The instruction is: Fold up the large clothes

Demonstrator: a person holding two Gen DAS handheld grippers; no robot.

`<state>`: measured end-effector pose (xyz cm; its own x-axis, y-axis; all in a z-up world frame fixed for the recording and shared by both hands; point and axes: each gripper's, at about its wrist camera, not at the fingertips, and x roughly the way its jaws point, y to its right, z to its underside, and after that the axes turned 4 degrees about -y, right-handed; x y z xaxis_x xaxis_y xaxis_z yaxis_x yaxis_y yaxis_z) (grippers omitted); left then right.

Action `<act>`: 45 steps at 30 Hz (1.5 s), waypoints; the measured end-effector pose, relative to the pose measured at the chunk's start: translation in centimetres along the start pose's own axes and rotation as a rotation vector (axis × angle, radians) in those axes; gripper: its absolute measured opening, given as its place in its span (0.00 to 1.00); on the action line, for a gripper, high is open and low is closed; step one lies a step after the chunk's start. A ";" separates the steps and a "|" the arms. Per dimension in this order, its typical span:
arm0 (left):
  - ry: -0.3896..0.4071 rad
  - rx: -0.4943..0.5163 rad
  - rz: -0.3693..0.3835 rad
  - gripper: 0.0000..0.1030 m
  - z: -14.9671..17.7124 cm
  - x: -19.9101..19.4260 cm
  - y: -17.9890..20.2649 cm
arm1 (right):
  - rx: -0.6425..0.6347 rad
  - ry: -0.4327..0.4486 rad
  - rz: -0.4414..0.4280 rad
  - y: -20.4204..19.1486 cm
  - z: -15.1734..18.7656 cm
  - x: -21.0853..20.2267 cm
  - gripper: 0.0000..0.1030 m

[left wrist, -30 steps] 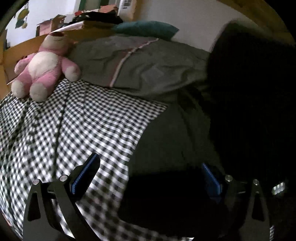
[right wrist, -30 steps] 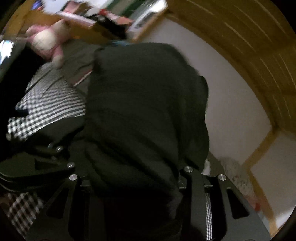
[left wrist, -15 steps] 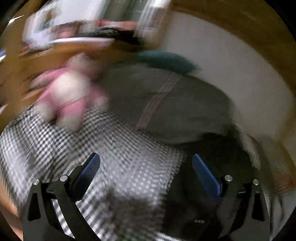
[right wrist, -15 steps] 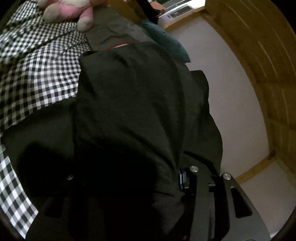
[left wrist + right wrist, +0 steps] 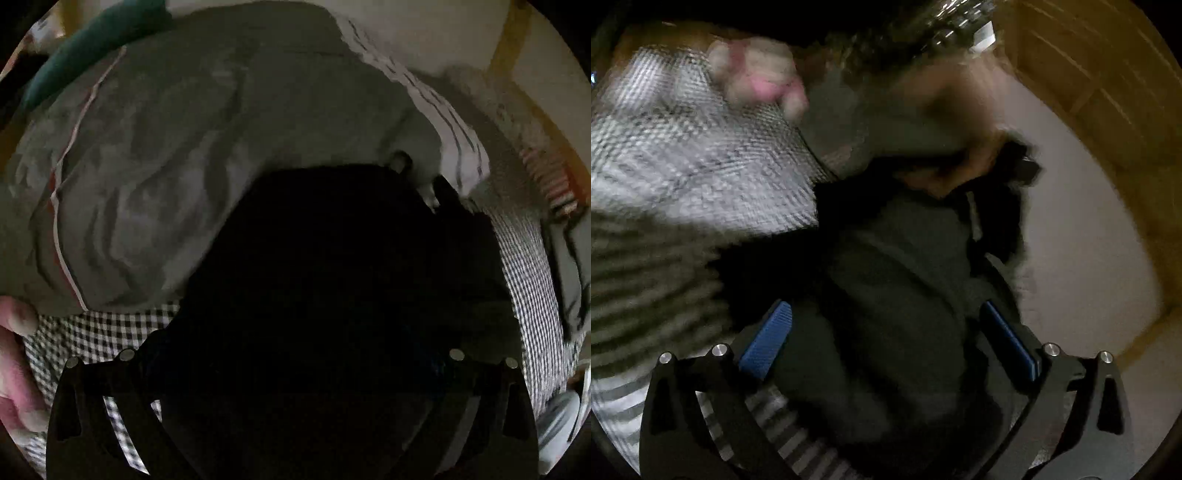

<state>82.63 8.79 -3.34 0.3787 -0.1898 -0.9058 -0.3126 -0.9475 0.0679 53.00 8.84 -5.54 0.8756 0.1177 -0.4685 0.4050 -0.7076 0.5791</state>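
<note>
The right gripper (image 5: pixel 886 336) has black arms, shiny round screws and bumpy blue pads (image 5: pixel 768 338). The left gripper (image 5: pixel 291 363) is black too.

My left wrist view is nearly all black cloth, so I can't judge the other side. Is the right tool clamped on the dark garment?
Observer: No. The right tool is opening its jaws; its blue pads stand apart, and the dark garment lies loose between them.
Operator: Is anything holding the garment's far end?
Observer: A blurred hand sits at its far edge, beside a black object. Whether it grips the cloth, I cannot tell.
</note>
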 end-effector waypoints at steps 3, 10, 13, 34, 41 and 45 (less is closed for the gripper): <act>0.048 -0.009 0.031 0.96 1.9 0.8 0.1 | 0.181 0.071 -0.102 3.2 1.2 -3.8 0.97; 0.169 -0.077 0.061 0.96 6.5 1.1 -2.7 | 0.607 -0.278 -0.262 10.6 4.6 4.4 0.98; 0.185 -0.099 0.094 0.96 7.7 1.3 -3.8 | 0.514 -0.305 -0.233 8.7 5.2 5.2 0.98; 0.356 -0.323 0.083 0.96 19.9 -4.3 0.1 | 0.859 -0.326 -0.397 23.7 6.1 10.5 0.97; 0.373 -0.318 0.108 0.96 19.9 -3.3 0.0 | 0.832 -0.500 -0.318 25.1 2.7 22.7 0.97; 0.376 -0.315 0.109 0.96 20.0 -3.2 0.3 | 0.894 -0.610 -0.227 26.7 4.2 26.8 0.93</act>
<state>63.91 14.27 -8.79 0.6644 -0.3165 -0.6771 -0.1116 -0.9378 0.3288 86.13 -9.78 -5.42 0.4283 0.1197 -0.8957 -0.0117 -0.9904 -0.1379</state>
